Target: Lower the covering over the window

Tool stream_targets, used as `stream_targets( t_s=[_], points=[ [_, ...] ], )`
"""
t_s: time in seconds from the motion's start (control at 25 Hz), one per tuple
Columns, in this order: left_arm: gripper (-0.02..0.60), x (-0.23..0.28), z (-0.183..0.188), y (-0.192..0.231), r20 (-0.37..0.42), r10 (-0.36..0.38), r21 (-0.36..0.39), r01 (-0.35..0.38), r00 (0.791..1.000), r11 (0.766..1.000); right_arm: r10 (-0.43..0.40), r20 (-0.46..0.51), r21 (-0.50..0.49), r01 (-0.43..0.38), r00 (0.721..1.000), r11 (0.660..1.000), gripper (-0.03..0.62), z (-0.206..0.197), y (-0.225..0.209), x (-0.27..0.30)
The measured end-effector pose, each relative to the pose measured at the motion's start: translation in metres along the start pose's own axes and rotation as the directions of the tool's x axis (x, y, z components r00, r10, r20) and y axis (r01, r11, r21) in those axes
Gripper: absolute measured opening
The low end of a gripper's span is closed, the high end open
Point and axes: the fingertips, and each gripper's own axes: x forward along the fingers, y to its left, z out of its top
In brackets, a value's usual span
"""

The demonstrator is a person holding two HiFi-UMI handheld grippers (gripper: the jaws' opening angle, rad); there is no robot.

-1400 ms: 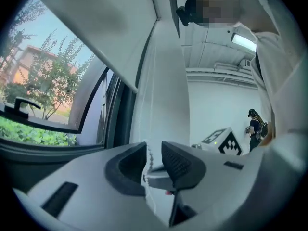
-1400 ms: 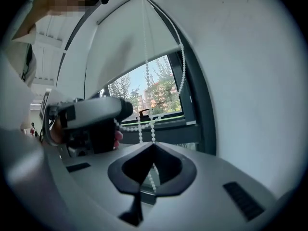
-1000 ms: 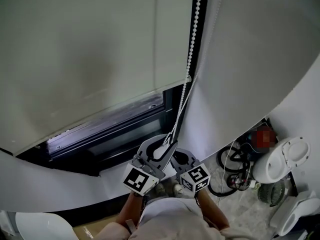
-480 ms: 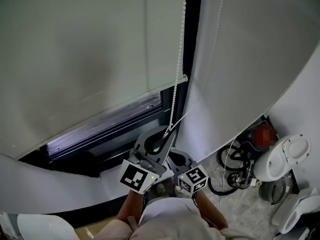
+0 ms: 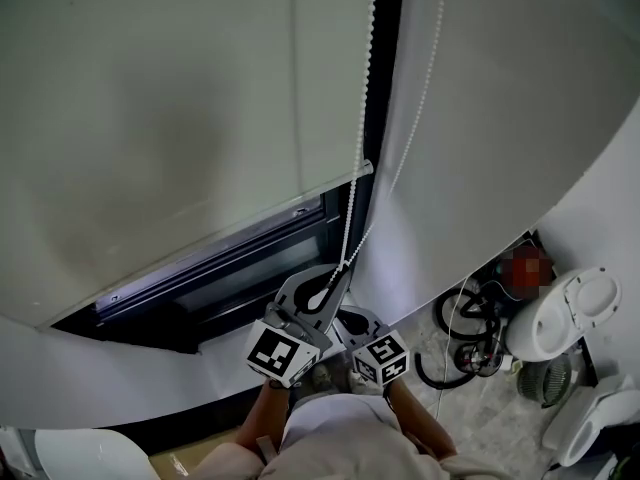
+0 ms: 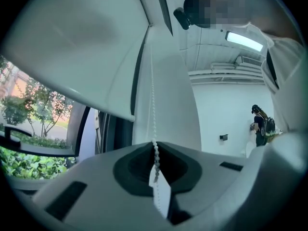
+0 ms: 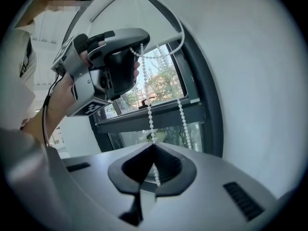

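Hanging straight down beside the dark window frame (image 5: 386,118), the bead chain (image 5: 357,148) runs vertically into my left claw (image 6: 155,144), which was half-open a second ago and is clenched on it now. My right claw (image 7: 153,146) pinches the same chain just below. The blind (image 5: 150,118) covers most of the glass.

- Dark window frame (image 5: 250,273) low in the middle, green trees (image 6: 21,112) outside.
- White wall (image 5: 520,98) on the right.
- Long bright ceiling light (image 6: 244,40) far off.
- Black cables (image 5: 465,333) on the grey floor (image 5: 480,413), near right.
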Motion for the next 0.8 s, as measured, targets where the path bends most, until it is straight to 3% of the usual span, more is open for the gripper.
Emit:
stream_targets(
  t_s=[0.28,0.44,0.64,0.8],
  points=[
    [0.018,-0.005,-0.046,-0.002,-0.071,-0.002,-0.063,-0.003,0.997,0.998,0.001,-0.095,0.047,0.003,0.996,0.999,-0.003,-0.042,-0.007,0.008],
    [0.018,-0.006,-0.058,-0.004,-0.072,-0.001,-0.091,-0.005,0.997,0.996,0.003,-0.108,0.075,0.005,0.994,0.997,-0.003,-0.054,-0.011,0.011],
    [0.018,-0.004,-0.059,-0.004,-0.074,0.014,-0.018,-0.015,0.997,1.0,-0.009,-0.124,0.037,0.014,0.992,0.999,-0.003,-0.054,-0.015,0.015],
    [0.018,-0.003,-0.052,-0.006,-0.07,0.021,0.018,-0.02,0.997,1.0,-0.028,-0.161,-0.058,0.019,0.987,0.998,0.0,-0.051,-0.015,0.012]
  ],
)
